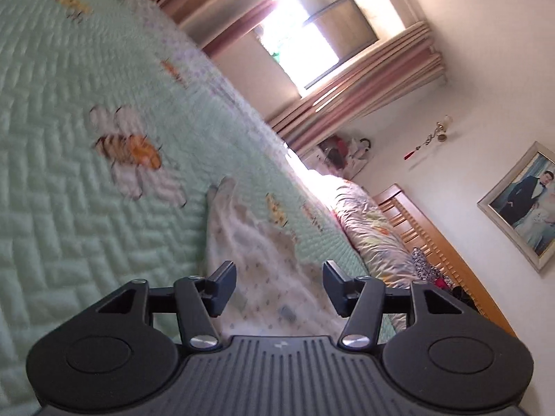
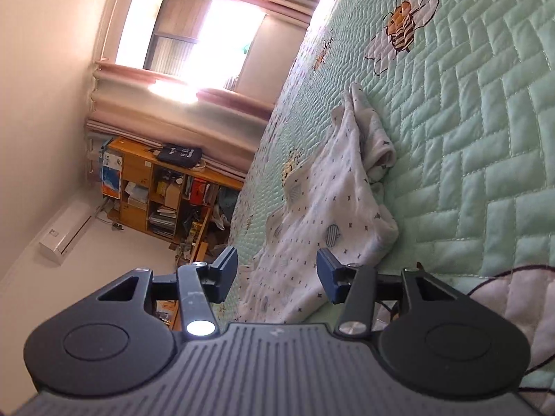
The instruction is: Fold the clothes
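A small white garment (image 1: 249, 242) with a fine dark print lies crumpled on the mint-green quilted bedspread (image 1: 62, 159). My left gripper (image 1: 279, 282) hovers over the garment's near end, jaws apart, nothing pinched between the pads. In the right wrist view the same garment (image 2: 329, 201) stretches away from the camera, one sleeve bunched at its far end. My right gripper (image 2: 277, 274) stands open just above the near edge of the cloth, and its pads do not press on it.
The bedspread (image 2: 478, 131) carries embroidered bees. A floral duvet (image 1: 374, 228) and a wooden headboard (image 1: 426, 239) bound one side. Beyond the bed are a curtained window (image 2: 187, 27), a cluttered wooden shelf (image 2: 163, 190) and a framed picture (image 1: 523, 204).
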`<state>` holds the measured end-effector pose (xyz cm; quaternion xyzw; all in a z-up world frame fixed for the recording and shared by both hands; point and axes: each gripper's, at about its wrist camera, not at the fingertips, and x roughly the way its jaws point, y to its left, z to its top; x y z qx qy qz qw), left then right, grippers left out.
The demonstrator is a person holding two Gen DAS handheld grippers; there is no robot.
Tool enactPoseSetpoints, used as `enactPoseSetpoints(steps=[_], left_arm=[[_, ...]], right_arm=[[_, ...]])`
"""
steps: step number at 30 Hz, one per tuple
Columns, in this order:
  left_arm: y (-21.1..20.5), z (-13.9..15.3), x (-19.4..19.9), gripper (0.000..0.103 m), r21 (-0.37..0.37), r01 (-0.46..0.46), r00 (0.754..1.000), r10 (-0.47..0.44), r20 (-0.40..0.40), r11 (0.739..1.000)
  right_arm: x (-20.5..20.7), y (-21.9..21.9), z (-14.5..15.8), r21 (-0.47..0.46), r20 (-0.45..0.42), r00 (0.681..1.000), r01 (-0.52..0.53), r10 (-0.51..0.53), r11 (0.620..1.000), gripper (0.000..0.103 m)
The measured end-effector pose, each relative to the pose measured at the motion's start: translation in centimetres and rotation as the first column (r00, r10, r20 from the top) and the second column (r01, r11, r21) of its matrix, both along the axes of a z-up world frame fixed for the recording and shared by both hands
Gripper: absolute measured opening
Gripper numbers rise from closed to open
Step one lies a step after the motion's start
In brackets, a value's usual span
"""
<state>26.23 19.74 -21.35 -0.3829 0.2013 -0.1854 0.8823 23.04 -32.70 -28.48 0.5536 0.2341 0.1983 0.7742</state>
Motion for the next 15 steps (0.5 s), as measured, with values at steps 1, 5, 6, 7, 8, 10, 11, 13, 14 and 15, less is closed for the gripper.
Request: enactPoseSetpoints(steps=[1,5,6,7,8,10,11,13,14,15], left_arm=[[-0.3,0.9,1.3,0.066,0.008,0.017,1.0,-0.017,0.026,1.0],[-2.5,1.7,10.1,0.067,0.031,0.079,0.997,-0.079,0.013,0.996],[-2.8,1.1,12.6,0.066,0.025,0.085,0.996,-0.084,-0.022,0.996],[-2.8,0.1,14.9,0.063,0.01,0.077,0.994,-0.076,-0.074,0.997],[-2.4,-1.0,16.7,0.062,-0.004,0.055,0.99,-0.055,-0.133,0.998],[-1.0,-3.6,18.9,0.044,-0.062,-0.009,0.969,-0.006,-0.246,0.998],[-0.2,-4.5,19.1,0.038,-0.113,-0.03,0.965,0.0,-0.262,0.993],[1.6,-4.8,18.4,0.044,-0.186,-0.053,0.971,0.008,-0.237,0.981],[2.2,-4.4,17.8,0.048,-0.199,-0.067,0.976,0.022,-0.217,0.978],[2.8,-4.1,17.1,0.056,-0.219,-0.077,0.98,0.033,-0.197,0.973]], right_arm=[[0.2,0.1,-0.4,0.023,0.003,1.0,-0.001,0.001,1.0,0.054],[0.3,0.0,-1.6,0.065,0.023,1.0,-0.002,0.0,0.998,0.054],[0.3,-0.1,-1.6,0.071,0.031,0.999,-0.009,0.007,0.997,0.054],[0.4,-0.2,-1.6,0.073,0.035,0.999,-0.015,0.013,0.997,0.054],[0.4,-0.2,-1.7,0.077,0.037,0.999,-0.018,0.016,0.997,0.054],[0.4,-0.3,-1.7,0.082,0.045,0.999,-0.025,0.022,0.996,0.054],[0.4,-0.3,-1.7,0.083,0.048,0.998,-0.032,0.028,0.996,0.054],[0.6,-0.5,-1.5,0.099,0.052,0.998,-0.043,0.038,0.994,0.054],[0.7,-0.5,-1.4,0.109,0.054,0.998,-0.048,0.042,0.993,0.054],[0.7,-0.6,-1.3,0.122,0.059,0.997,-0.051,0.044,0.991,0.055]])
